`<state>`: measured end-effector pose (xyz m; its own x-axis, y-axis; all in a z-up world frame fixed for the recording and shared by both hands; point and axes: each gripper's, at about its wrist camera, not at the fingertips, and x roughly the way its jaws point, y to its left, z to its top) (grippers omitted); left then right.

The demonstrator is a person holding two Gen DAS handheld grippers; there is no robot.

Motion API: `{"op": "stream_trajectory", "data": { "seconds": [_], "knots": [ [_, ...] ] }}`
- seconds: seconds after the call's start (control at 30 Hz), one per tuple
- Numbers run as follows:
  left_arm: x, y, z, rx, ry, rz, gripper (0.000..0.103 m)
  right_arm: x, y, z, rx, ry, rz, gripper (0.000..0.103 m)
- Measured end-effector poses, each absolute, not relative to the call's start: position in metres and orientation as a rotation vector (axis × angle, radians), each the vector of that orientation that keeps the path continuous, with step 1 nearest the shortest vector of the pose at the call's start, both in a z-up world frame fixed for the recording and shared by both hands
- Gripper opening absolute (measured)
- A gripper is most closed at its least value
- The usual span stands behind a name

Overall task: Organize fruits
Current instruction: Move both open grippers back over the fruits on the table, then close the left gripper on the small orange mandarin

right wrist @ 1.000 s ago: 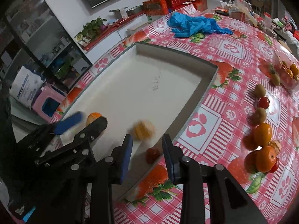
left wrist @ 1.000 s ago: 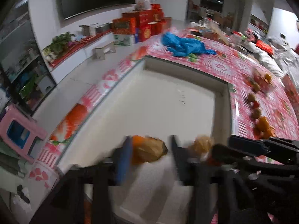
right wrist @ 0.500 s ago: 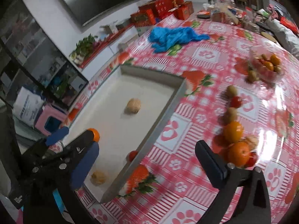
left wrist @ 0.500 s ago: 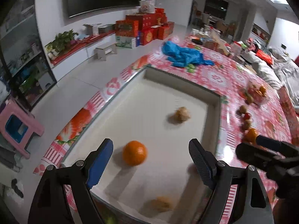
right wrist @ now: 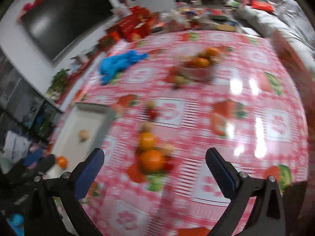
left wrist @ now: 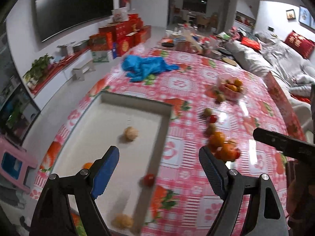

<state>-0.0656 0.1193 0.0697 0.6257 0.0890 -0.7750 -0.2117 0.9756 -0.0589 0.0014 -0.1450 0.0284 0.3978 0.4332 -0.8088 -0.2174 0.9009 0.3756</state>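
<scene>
Both grippers are empty right now. The left gripper (left wrist: pixel 158 172) has its blue pads spread wide with nothing between them, hanging over the near end of the white tray (left wrist: pixel 165 129). The right gripper (right wrist: pixel 154 170) is gaping about as wide as it goes, also holding nothing, and it's aimed at the loose pile of fruit on the tablecloth (right wrist: pixel 196 186).

What changed: a second ago the left one was clamped on an orange-ish fruit low inside the tray, and the right one was nearly shut right over the tray too. Since then both let go, the fruit rolled free, and both hands pulled up and swung toward the table side. So that looks like one drop-off finished and the next pick starting.

In the tray now: a peeled-looking pale fruit (left wrist: pixel 131 133) mid-tray, an orange (left wrist: pixel 87 165) peeking past the left finger, a small red fruit (left wrist: pixel 149 180) by the right wall, and another pale one (left wrist: pixel 122 221) near the front corner.

Still out on the table: a big orange (right wrist: pixel 152 160) with another orange (right wrist: pixel 146 140) just behind it, smaller fruits trailing away, and a clear bowl of fruit (right wrist: pixel 198 66) farther off. The right-wrist view is blurry, so the small ones are hard to name.
</scene>
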Motion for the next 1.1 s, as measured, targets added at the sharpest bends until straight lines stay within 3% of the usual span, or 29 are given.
{"op": "stream_trajectory", "data": {
  "seconds": [0.33, 0.7, 1.1],
  "knots": [
    [-0.025, 0.061, 0.053, -0.113, 0.961, 0.100, 0.084, -0.036, -0.197, -0.032, 0.104, 1.132, 0.252, 0.103],
    [0.006, 0.025, 0.007, -0.095, 1.051, 0.088, 0.084, -0.072, -0.187, -0.053, -0.064, 1.056, 0.240, 0.103],
    [0.047, 0.018, -0.018, -0.140, 1.081, 0.126, 0.084, -0.073, -0.186, -0.055, -0.051, 1.024, 0.227, 0.103]
  ]
}}
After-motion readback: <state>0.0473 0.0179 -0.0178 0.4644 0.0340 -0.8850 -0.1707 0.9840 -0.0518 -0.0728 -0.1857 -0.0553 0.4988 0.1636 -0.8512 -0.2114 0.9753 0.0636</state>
